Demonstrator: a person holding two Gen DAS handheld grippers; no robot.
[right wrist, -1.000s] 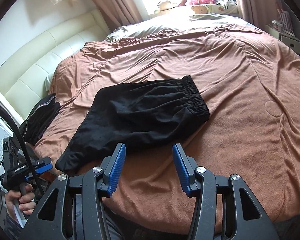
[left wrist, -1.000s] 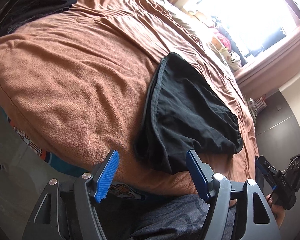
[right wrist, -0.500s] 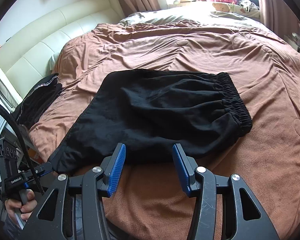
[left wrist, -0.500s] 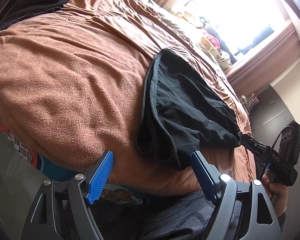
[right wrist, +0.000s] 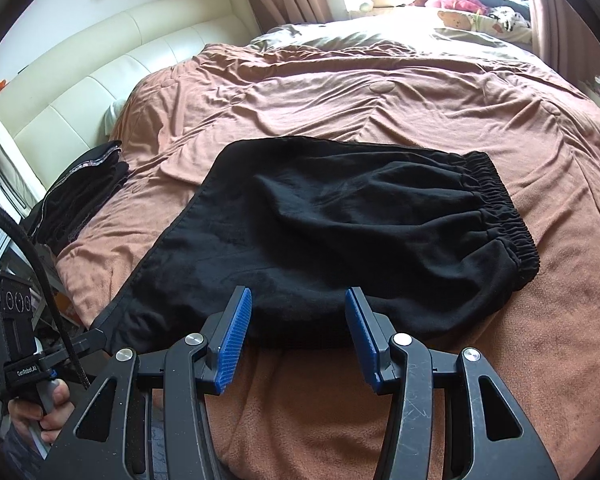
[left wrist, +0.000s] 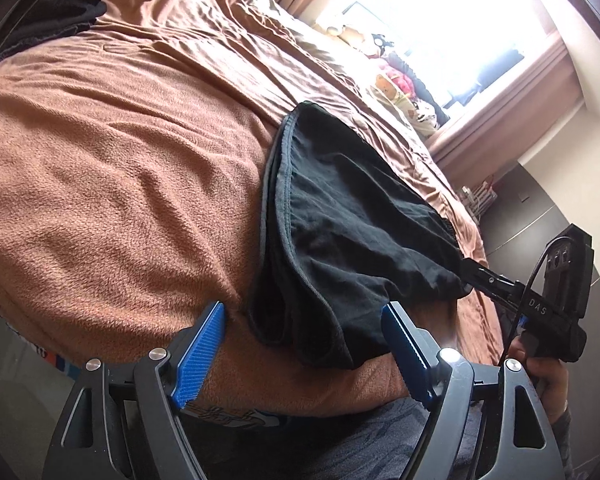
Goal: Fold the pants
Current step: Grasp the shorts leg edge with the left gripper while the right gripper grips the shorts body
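Pants (right wrist: 340, 232): one pair on bed, two claws near.

"DAS" on right tool (left wrist: 496, 280); "GenRobot.AI" on left tool (right wrist: 96, 336).

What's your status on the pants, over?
Both grippers open, left gripper and right gripper at the near edge of black pants, flat on the brown blanket. Nothing in the way.

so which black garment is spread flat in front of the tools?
The black pants with the elastic waistband, mid-bed. The other dark clothes sit piled at the bed's left edge.
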